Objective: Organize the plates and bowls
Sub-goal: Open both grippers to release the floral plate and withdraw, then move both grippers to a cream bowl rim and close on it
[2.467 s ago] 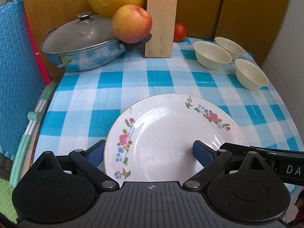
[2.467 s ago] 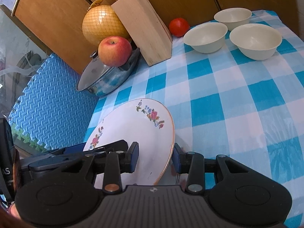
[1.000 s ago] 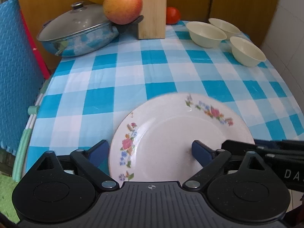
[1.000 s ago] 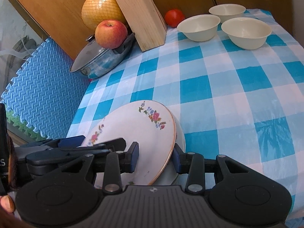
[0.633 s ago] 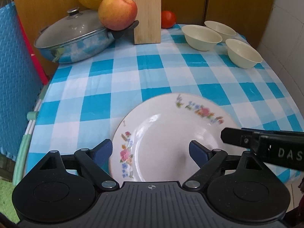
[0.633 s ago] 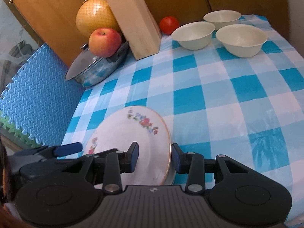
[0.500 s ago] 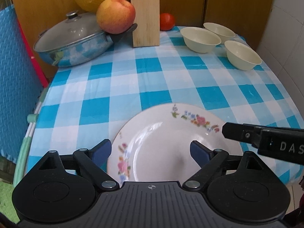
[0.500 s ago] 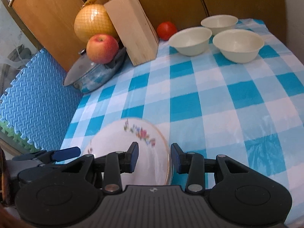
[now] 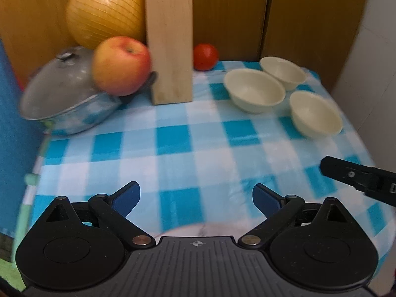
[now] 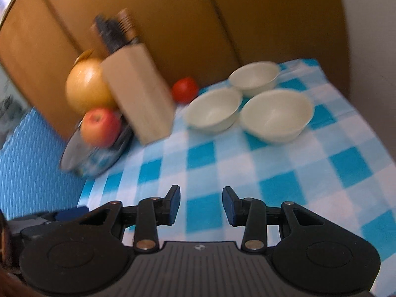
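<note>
The three cream bowls sit close together at the far right of the checked tabletop, and only a pale sliver of the plate shows at the near edge. They look like stiff, glazed, breakable ware, probably slick, so I'd take each by the rim. The left hand-held gripper has just been opening and stands wide and empty; the right hand-held gripper is narrower, holding nothing. No readable writing.

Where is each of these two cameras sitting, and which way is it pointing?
Left wrist: on the left claw, aimed down across the checked tablecloth; its open blue fingers show, and the right claw's tip at right.
Right wrist: on the right claw, facing the three bowls; its open fingers show.
Shared: bowls, knife block, apple, tomato.
</note>
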A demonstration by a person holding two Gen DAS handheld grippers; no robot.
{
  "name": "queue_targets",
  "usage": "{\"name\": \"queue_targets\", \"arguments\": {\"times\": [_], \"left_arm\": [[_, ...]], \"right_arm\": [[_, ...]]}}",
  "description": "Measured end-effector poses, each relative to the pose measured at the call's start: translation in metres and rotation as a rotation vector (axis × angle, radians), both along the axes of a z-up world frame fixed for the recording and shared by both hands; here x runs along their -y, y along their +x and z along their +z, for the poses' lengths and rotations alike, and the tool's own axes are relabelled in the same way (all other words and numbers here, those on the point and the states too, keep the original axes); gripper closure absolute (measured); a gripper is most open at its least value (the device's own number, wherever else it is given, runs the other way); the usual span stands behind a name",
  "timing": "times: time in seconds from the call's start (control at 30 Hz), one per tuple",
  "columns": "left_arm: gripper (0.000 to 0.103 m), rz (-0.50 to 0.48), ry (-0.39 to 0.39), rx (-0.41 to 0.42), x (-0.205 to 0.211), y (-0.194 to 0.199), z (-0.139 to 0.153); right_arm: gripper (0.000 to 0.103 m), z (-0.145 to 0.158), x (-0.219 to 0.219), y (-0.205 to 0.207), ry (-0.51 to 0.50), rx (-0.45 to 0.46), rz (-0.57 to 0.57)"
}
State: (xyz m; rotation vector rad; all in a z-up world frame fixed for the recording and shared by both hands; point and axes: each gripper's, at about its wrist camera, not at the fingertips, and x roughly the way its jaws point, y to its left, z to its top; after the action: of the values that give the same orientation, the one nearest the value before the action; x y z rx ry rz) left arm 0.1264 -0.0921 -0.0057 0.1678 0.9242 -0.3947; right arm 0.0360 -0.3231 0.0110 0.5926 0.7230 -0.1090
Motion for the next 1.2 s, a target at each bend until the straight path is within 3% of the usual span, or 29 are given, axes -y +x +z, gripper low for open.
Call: {"name": "queue_targets", "arguments": {"times": [0.13, 0.4, 0.63, 0.8, 0.97, 1.07, 1.13, 1.2], "left_arm": [[0.004, -0.035, -0.047, -0.036, 0.031, 0.02, 0.005], [0.004, -0.091, -0.109, -0.119, 0.099, 0.048, -0.002], [0.01, -0.075, -0.124, -0.17, 0.139, 0.071, -0.02], [0.028, -0.084, -0.118, -0.229, 0.159, 0.078, -0.038], [0.04, -0.086, -0.114, -0.266, 0.172, 0.087, -0.049], [0.051, -0.076, -0.116, -0.284, 0.174, 0.092, -0.054], [0.055, -0.081, -0.112, -0.294, 0.175, 0.093, -0.057], [0.062, -0.09, -0.098, -0.282, 0.177, 0.09, -0.056]], "right_arm": [[0.066, 0.006, 0.033, 0.008, -0.018, 0.009, -0.084], [0.066, -0.008, 0.089, 0.034, -0.069, -0.064, -0.205], [0.066, -0.037, 0.125, 0.054, -0.001, -0.111, -0.236], [0.066, -0.047, 0.136, 0.065, 0.006, -0.115, -0.219], [0.069, -0.058, 0.141, 0.073, 0.048, -0.142, -0.191], [0.077, -0.065, 0.143, 0.079, 0.062, -0.167, -0.183], [0.091, -0.068, 0.144, 0.081, 0.078, -0.174, -0.173], [0.093, -0.068, 0.143, 0.082, 0.101, -0.173, -0.154]]}}
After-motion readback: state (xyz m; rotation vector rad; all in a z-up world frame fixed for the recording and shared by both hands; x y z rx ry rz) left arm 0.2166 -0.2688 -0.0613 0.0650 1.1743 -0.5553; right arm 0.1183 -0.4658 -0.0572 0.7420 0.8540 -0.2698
